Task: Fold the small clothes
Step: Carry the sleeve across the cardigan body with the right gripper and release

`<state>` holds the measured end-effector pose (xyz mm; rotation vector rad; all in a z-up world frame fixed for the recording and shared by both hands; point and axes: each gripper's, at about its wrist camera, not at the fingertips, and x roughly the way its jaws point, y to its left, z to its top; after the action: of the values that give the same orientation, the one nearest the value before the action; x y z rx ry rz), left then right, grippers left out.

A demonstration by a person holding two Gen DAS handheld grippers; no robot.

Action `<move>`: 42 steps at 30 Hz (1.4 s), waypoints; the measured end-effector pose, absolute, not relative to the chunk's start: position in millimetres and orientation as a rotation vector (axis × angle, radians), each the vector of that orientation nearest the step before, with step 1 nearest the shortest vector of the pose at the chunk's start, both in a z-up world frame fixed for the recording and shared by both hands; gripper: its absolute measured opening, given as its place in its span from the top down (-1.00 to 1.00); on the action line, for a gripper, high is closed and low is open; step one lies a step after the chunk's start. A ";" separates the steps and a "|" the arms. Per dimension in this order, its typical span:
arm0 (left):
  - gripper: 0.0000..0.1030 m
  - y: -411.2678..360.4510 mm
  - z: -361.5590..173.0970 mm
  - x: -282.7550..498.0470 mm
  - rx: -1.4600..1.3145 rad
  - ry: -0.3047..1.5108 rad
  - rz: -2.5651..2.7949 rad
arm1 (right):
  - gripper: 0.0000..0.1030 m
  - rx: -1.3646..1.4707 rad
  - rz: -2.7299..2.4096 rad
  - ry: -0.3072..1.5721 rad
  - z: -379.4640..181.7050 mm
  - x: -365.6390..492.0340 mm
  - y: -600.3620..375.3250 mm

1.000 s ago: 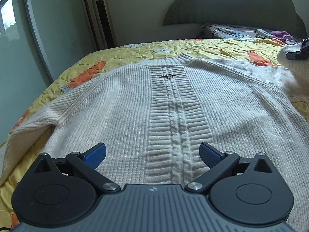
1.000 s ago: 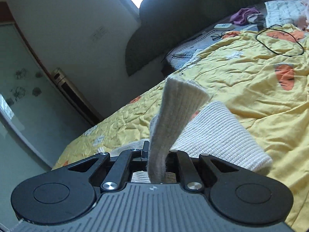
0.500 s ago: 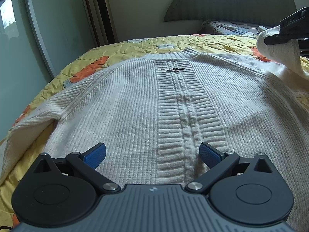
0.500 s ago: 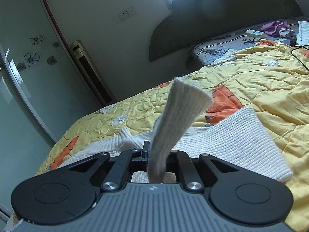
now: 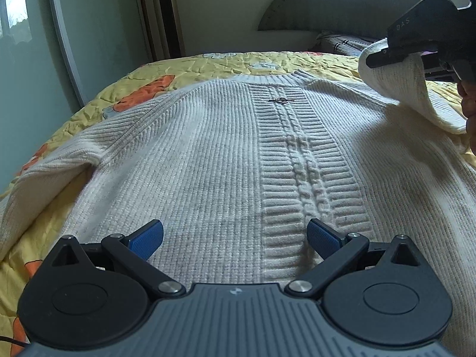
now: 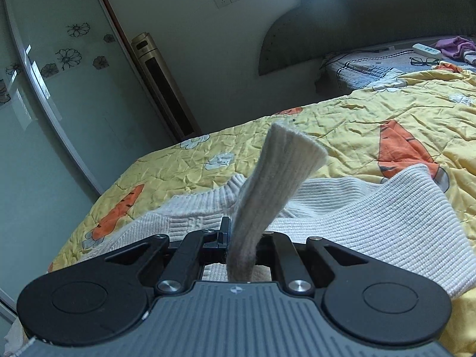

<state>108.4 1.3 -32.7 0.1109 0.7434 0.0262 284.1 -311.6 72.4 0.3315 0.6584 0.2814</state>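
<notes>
A cream ribbed knit sweater (image 5: 208,163) lies flat on the yellow quilt, collar at the far end, a cable band down its middle. My left gripper (image 5: 235,238) hovers open over the sweater's near hem, blue pads (image 5: 147,238) apart with nothing between them. My right gripper (image 6: 242,247) is shut on the cuff of the right sleeve (image 6: 276,178), which stands up out of its jaws. In the left wrist view, that right gripper (image 5: 395,56) holds the sleeve (image 5: 401,89) lifted above the sweater's right shoulder. The left sleeve (image 5: 44,184) trails off down the bed's left side.
The yellow carrot-print quilt (image 6: 372,125) covers the bed. A tall tower fan (image 6: 160,86) and a glass sliding door (image 6: 44,104) stand on the left. At the far headboard lie glasses (image 6: 425,60), a remote (image 6: 427,50) and purple cloth (image 6: 455,46).
My right gripper has carried the sleeve cuff leftward over the sweater's right shoulder and rolled more level. The left gripper has stayed open over the hem, edging slightly forward.
</notes>
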 end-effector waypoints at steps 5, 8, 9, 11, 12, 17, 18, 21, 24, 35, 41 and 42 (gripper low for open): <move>-1.00 1.2 -38.2 102.2 0.141 0.711 0.030 | 0.74 0.304 0.301 0.686 65.4 290.6 -289.8; -1.00 0.7 -39.2 100.6 0.148 0.695 0.031 | 0.74 0.297 0.312 0.702 61.0 294.3 -276.5; -1.00 0.8 -39.8 100.3 0.148 0.690 0.032 | 0.74 0.295 0.316 0.705 59.9 294.9 -272.4; -1.00 1.0 -41.7 99.7 0.146 0.681 0.036 | 0.74 0.290 0.327 0.709 58.6 296.0 -264.0; -1.00 1.5 -42.8 99.3 0.143 0.677 0.037 | 0.74 0.288 0.331 0.711 58.2 296.8 -260.0; -1.00 6.0 -46.6 99.6 0.102 0.674 0.038 | 0.74 0.291 0.358 0.716 56.6 302.2 -238.1; -1.00 7.1 -46.9 100.1 0.094 0.676 0.037 | 0.74 0.291 0.364 0.716 56.3 303.2 -233.6; -1.00 8.0 -47.8 100.0 0.083 0.679 0.036 | 0.74 0.292 0.378 0.715 54.9 307.3 -219.4; -1.00 7.2 -48.3 99.5 0.086 0.677 0.037 | 0.74 0.290 0.382 0.723 50.9 311.0 -208.1; -1.00 7.3 -48.9 100.2 0.085 0.678 0.036 | 0.07 0.275 0.488 0.860 26.5 318.5 -184.8; -1.00 7.4 -48.9 100.3 0.085 0.677 0.036 | -0.08 0.365 0.555 0.856 32.1 308.3 -198.5; -1.00 7.4 -48.9 100.3 0.085 0.677 0.036 | -0.11 0.379 0.562 0.865 30.5 308.0 -199.7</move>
<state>100.3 7.4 -48.9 0.0850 0.6774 0.0361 308.0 -199.7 30.5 0.3790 0.8653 0.5623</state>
